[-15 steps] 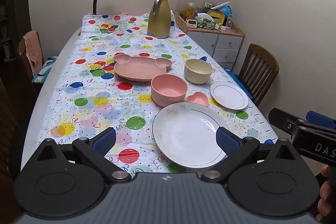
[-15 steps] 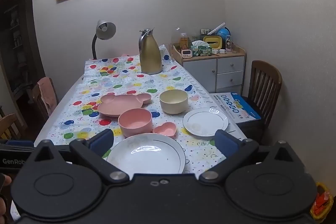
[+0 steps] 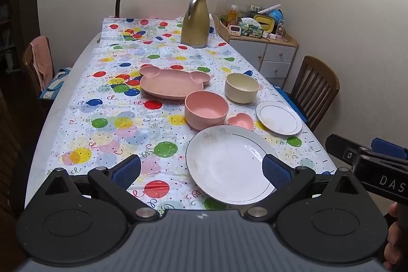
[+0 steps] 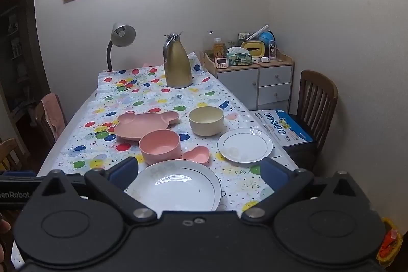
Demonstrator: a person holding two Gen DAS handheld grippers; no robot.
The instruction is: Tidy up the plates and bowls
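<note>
We have both grippers spread wide, nothing between the jaws: left gripper (image 3: 201, 170) and right gripper (image 4: 199, 172) hang over the near table (image 3: 61, 103) edge. Big plate (image 3: 229, 165) sits nearest us, right of centre. Pink bowl (image 3: 206, 110) is just behind it, heart dish (image 3: 241, 121) beside the bowl. Small plate (image 3: 279, 117) lies near the right edge, cream bowl (image 3: 241, 88) behind it. Bear plate (image 3: 173, 84) is mid-table, jug (image 3: 195, 21) at the far end.

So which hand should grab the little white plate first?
Probably right: the small white plate lies toward the right gripper side, past the big white plate facing the left gripper. Both are open.
</note>
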